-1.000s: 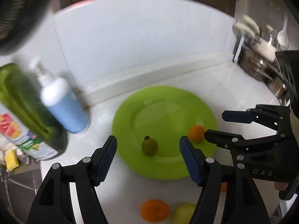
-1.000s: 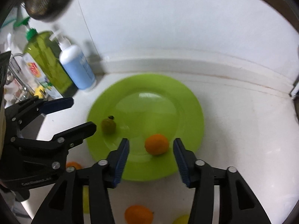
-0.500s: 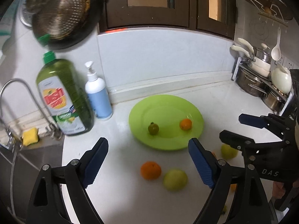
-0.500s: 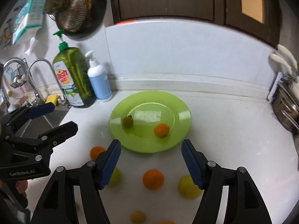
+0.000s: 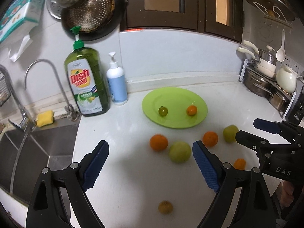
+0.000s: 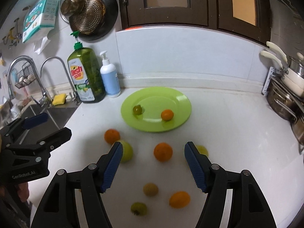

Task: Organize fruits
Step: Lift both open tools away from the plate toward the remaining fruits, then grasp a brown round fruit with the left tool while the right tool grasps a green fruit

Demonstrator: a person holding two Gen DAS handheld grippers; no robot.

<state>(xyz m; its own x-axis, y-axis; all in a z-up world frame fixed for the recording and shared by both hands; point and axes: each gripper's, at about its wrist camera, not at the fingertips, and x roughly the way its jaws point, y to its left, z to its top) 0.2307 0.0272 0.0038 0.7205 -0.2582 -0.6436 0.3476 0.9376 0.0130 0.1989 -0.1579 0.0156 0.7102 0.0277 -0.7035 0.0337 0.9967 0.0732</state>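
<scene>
Green plate: two small fruits held. Worktop: loose fruits near it. Left gripper and right gripper: wide open, empty. Orange, between right jaws, is best approached squarely and clasped gently.

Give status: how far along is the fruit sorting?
Done: a small green fruit and a small orange fruit sit on the green plate. In hand: nothing; left tongs and right tongs are open and empty. Left: about seven fruits on the counter.
</scene>
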